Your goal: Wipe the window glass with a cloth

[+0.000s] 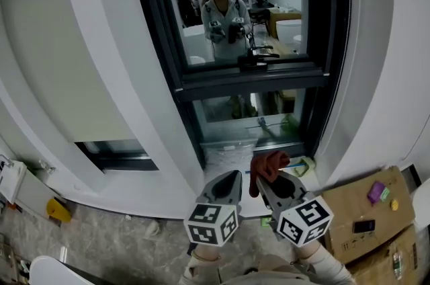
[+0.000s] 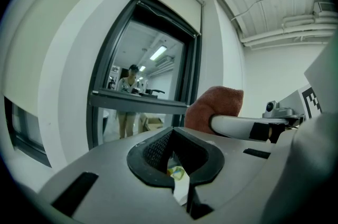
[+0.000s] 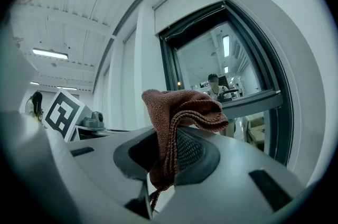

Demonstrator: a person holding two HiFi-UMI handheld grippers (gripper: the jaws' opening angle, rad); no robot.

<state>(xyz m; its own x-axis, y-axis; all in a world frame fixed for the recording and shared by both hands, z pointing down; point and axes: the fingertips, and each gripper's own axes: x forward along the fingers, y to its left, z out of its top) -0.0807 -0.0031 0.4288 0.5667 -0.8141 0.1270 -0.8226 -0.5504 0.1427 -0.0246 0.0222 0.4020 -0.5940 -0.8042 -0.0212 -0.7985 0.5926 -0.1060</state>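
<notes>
Setting: indoor room, grey stone-pattern floor [image 1: 101, 236], curved white wall panels [image 1: 80, 42], open brown cardboard boxes [image 1: 363, 210] low on the right.

Nearest: both grippers are held low, side by side, tips pointing toward the wall.
- Left gripper [image 1: 232, 177]: its own view [image 2: 171, 151] shows the dark ribbed pads drawn together with nothing between them. Only a thin slit shows floor clutter below. Closed and empty.
- Right gripper [image 1: 263, 181]: jaws clamped on the reddish-brown knitted cloth [image 1: 267, 166]. In the right gripper view [image 3: 169, 159] the cloth [image 3: 179, 112] is pinched at a bunched fold. Most of it rises above the jaws and flops forward, and a short tail hangs below. It also shows from the left gripper view [image 2: 214, 106].

Handling (judgement): the cloth looks light, soft and limp, with a coarse weave, so slipping seems unlikely. The free folded lobe above the jaws is the part to press flat on the pane. A hold on the bunched fold suits wiping, though a loose end may trail.

Farther: dark-framed window glass [image 1: 235, 1], an upper pane over a smaller lower pane [image 1: 248, 112]. It is well apart from the cloth, with no contact. The glass reflects the person and the room lights.

Status (judgement): wiping not begun. The cloth must first be raised and brought to the glass.
</notes>
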